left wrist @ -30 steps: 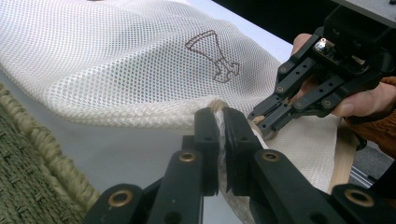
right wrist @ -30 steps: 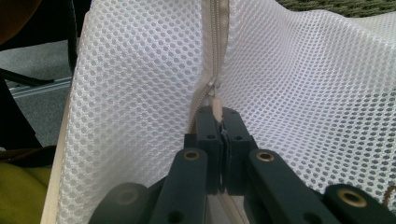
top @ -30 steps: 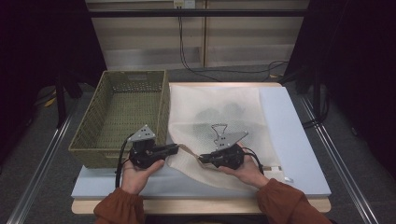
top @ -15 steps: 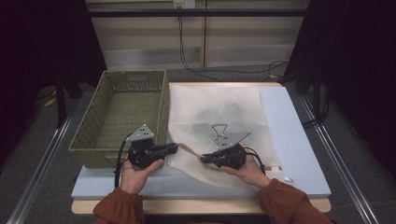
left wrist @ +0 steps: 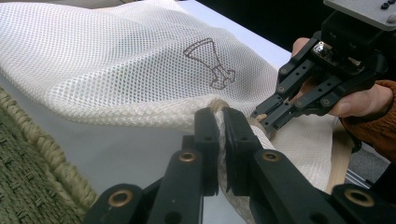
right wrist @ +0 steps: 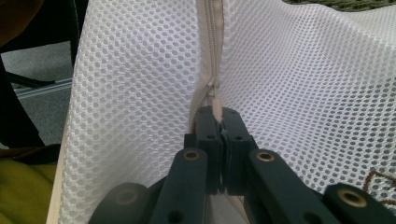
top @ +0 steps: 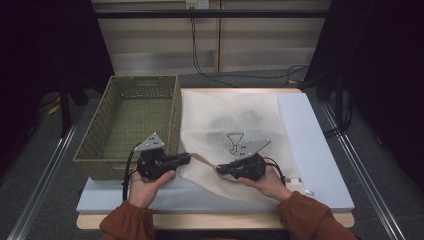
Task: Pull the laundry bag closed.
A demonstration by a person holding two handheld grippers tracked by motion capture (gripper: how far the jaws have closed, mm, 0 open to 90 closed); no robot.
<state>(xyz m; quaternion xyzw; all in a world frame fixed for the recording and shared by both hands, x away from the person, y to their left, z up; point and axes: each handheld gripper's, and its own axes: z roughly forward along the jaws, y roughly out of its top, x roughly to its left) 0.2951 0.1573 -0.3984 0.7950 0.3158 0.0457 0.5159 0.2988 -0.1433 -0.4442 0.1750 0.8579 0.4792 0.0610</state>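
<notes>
A white mesh bag lies spread flat on the pale pad covering the table, just to the right of a green woven basket. Its near edge, the one with the zipper, is lifted off the pad and pulled into a ridge between the two grippers.

The left gripper sits at the basket's near right corner, and its jaws are pressed together on the thick rolled hem of the bag; in the left gripper view the cream hem rises right between the two black pads, with no gap to either side.

The right gripper is farther from the basket, along the same edge of the bag, with its tips pointing back toward the left gripper. Its jaws are clamped shut on the zipper pull, a small cream tab standing up between the pads, with the closed zipper running on away from them through the mesh.

A dark outline drawing printed on the mesh lies just beyond the right gripper, away from the basket. Darker shapes show faintly through the mesh beyond it; what they are cannot be told.
</notes>
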